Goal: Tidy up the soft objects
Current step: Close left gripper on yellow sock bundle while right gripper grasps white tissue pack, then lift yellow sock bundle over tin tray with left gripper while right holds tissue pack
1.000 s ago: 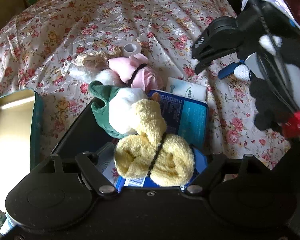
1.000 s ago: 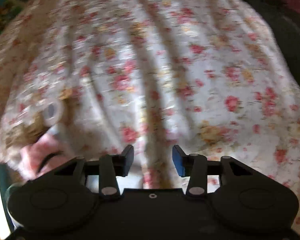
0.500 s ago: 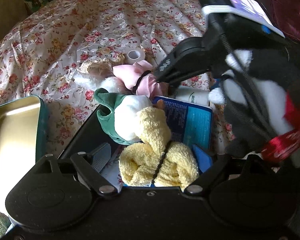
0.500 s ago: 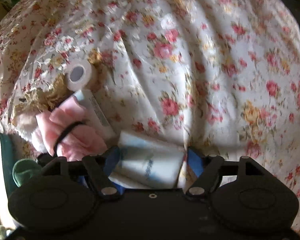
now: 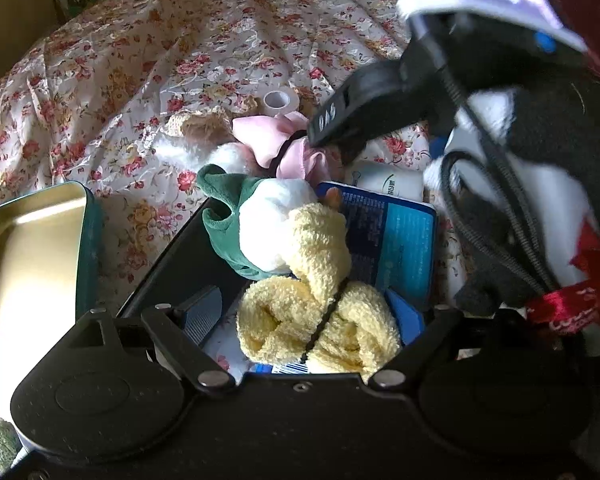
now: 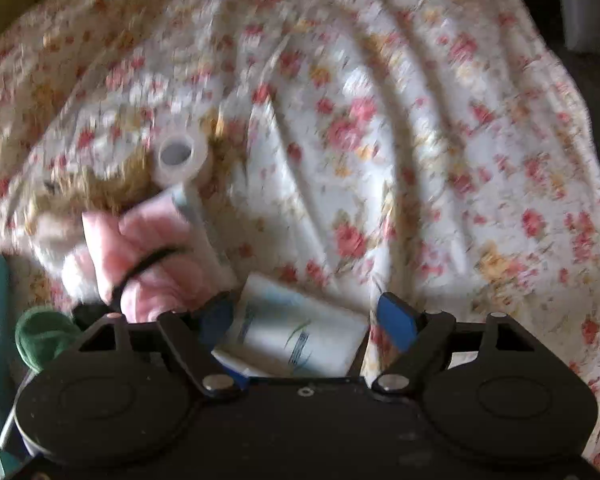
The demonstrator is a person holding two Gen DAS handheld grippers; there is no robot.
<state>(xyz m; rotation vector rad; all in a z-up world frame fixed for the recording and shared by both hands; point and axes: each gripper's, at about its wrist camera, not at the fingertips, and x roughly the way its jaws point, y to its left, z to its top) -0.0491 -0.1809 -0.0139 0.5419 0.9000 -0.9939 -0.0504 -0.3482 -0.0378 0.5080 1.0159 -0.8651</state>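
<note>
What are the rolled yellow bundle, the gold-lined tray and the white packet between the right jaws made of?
Rolled yellow bundle: terry cloth by its looped, fuzzy nap, matte.
Gold-lined tray: probably tin, with a smooth gold sheen inside and a teal-painted wall.
White packet: looks like soft plastic film, slightly glossy and printed; contents not visible.

Counted on the flowered bedspread (image 5: 148, 64)

One yellow terry towel roll (image 5: 316, 312), one pink cloth bundle (image 5: 276, 142), one green-and-white plush toy (image 5: 260, 224), one white tape roll (image 5: 281, 101), one white tissue pack (image 6: 296, 336), one blue printed packet (image 5: 396, 240), one gold metal tin (image 5: 32, 256).
</note>
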